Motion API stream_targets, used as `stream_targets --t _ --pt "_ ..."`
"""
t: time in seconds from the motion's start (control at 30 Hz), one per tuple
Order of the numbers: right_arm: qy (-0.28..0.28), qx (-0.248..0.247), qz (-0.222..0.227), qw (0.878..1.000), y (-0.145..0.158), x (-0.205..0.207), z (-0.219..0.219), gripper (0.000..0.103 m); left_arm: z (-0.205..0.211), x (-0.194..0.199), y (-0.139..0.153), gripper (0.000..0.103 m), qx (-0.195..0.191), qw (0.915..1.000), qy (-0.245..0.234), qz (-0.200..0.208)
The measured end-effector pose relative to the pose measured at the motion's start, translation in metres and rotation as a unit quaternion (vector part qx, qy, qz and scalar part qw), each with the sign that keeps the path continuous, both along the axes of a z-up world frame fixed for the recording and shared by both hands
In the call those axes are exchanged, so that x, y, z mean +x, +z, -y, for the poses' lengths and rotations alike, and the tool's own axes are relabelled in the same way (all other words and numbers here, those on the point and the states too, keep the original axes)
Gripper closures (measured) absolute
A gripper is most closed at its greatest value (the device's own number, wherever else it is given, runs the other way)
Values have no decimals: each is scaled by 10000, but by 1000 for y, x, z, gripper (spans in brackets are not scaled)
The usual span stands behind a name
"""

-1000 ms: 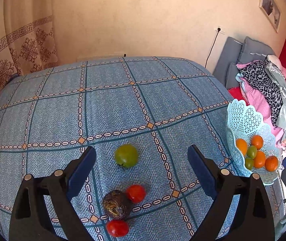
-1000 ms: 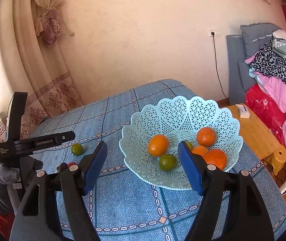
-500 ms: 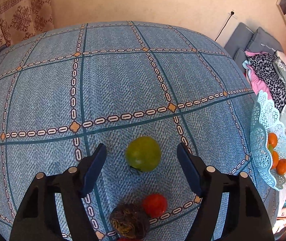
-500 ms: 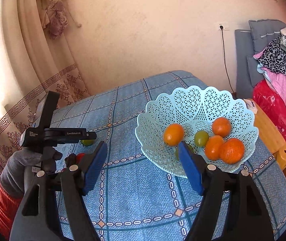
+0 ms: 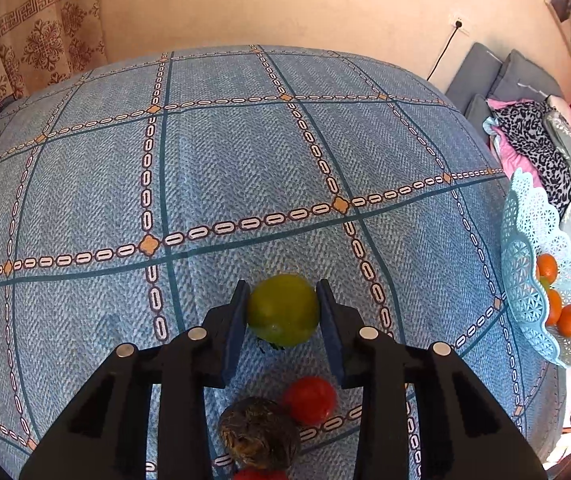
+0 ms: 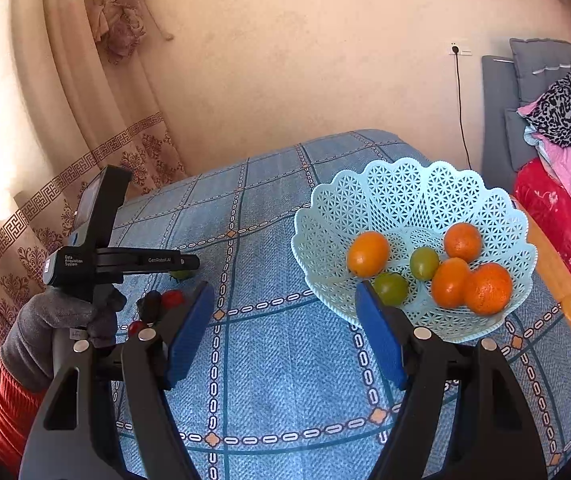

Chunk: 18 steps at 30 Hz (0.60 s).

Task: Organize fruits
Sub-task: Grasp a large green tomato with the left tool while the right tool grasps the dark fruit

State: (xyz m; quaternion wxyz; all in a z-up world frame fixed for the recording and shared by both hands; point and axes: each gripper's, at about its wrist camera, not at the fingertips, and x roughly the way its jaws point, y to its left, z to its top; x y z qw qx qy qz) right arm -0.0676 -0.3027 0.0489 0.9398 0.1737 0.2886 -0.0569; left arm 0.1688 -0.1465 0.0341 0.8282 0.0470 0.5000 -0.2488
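In the left wrist view, my left gripper (image 5: 283, 304) is shut on a green fruit (image 5: 283, 309) that rests on the blue cloth. A red tomato (image 5: 310, 399) and a dark brown wrinkled fruit (image 5: 259, 433) lie just behind it, with a second red tomato (image 5: 259, 474) at the frame's bottom edge. In the right wrist view, my right gripper (image 6: 285, 320) is open and empty above the cloth, in front of the light blue lattice basket (image 6: 405, 184). The basket holds several oranges (image 6: 367, 253) and green fruits (image 6: 423, 263).
The blue patterned cloth (image 5: 213, 168) covers the whole table. The basket (image 5: 525, 240) stands near the table's right edge. A pile of clothes (image 6: 565, 128) and grey cushions lie beyond it. A curtain (image 6: 85, 80) hangs at the left.
My left gripper has moved down and forward and closed its jaws onto the green fruit. My right gripper has drifted a little, still open.
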Motion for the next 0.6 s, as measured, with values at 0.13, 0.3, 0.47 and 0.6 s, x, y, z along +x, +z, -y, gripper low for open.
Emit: stream_targets --t 0.13,0.3,0.47,0.6 --pt "255 -57 -94 9996 -4 8 -17 29 -13 -7 10 69 -115 9996 182 200" --pt "680 142 -309 9971 -15 22 -39 29 -32 -12 26 69 -200 9976 389 542" --pt "1160 832 -618 9878 -31 42 -56 29 -54 -13 40 69 -308 9945 604 794" --pt "1370 1134 -779 9810 -37 59 -70 29 -72 -13 45 69 -375 9924 773 877"
